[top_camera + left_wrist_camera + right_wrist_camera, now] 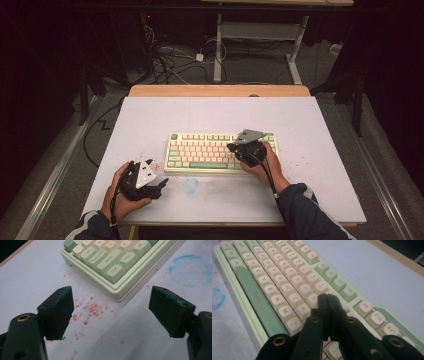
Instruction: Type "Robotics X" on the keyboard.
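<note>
**Pale green keyboard under closed right jaws, left jaws wide beside it**

Pale green and cream keyboard (220,151) set mid-table on the white table top (310,130), long side facing the person. Cut off in both gripper views: in the left gripper view, just the corner with Tab, Caps Lock, Shift, Ctrl and Win; in the right gripper view, the near end lost behind the black linkage. Right end of the keyboard partly covered by the right gripper (239,148) and its grey plate in the high view. Key under the tips hidden by the jaws themselves; contact with the keycaps impossible to tell. Room beyond the table dark, hard to make out apart from cables and desk legs on the floor.

Right gripper (327,298) with jaws pressed together, nothing between them, tips over the cream keys near K and the rows above, towards the keyboard's right end. Left gripper (110,307) with jaws spread wide, nothing held, pointed at the keyboard's near left corner across bare table speckled with red flecks (90,308). Smudged blue ring (191,270) on the table in front of the keyboard, just beside that corner.

Left hand (120,192) wrapped round the left gripper (159,186) from behind, low by the table's near edge, well left of the keyboard front. Right hand (267,165) round its gripper, dark blue sleeve (305,212) coming up from the bottom edge, wrist angled so the tool leans over the keys.
</note>
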The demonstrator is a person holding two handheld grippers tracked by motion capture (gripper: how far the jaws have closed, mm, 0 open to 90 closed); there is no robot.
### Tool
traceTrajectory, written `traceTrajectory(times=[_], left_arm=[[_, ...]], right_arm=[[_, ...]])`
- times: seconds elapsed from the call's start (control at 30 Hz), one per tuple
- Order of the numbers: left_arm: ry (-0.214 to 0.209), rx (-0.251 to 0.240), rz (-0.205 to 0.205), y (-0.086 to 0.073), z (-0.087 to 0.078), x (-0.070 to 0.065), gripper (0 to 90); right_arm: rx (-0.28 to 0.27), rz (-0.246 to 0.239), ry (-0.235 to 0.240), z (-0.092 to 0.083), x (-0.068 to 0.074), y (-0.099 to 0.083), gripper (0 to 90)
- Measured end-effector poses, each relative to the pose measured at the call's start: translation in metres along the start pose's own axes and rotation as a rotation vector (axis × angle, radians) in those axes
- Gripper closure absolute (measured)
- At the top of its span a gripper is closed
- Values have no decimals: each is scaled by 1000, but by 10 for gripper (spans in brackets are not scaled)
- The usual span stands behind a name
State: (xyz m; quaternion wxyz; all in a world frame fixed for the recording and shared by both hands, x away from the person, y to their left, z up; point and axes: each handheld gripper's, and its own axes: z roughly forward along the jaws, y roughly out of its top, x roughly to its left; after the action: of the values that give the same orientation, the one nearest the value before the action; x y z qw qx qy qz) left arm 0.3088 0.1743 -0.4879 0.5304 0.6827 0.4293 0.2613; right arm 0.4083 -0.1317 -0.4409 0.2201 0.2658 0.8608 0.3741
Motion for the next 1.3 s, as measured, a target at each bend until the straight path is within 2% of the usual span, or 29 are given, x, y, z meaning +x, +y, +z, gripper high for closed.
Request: traceTrajectory(times=[0.13, 0.5, 0.53, 0.67, 0.83, 1.03, 1.2, 1.27, 1.3], left_arm=[[-4, 19, 6, -1, 1, 1, 189], [-9, 41, 13, -4, 2, 0, 189], [-7, 41, 16, -4, 3, 0, 189], [-7, 36, 8, -4, 3, 0, 189], [-7, 45, 11, -4, 3, 1, 189], [-3, 48, 11, -5, 4, 0, 189], [-5, 71, 19, -6, 4, 1, 189], [-3, 66, 15, -6, 5, 0, 189], [-4, 65, 16, -6, 5, 0, 189]], right_arm=[[30, -5, -5, 9, 0, 1, 900], [62, -7, -6, 21, 0, 4, 900], [88, -16, -10, 22, 0, 4, 900], [91, -33, -9, 23, 2, 6, 900], [30, 8, -5, 12, -1, 6, 900], [-27, 16, -8, -2, -3, 7, 894], [-76, 15, -22, -16, -3, 6, 834], [-93, 7, -11, -21, -3, 6, 798], [-100, 8, -27, -24, -3, 6, 781]])
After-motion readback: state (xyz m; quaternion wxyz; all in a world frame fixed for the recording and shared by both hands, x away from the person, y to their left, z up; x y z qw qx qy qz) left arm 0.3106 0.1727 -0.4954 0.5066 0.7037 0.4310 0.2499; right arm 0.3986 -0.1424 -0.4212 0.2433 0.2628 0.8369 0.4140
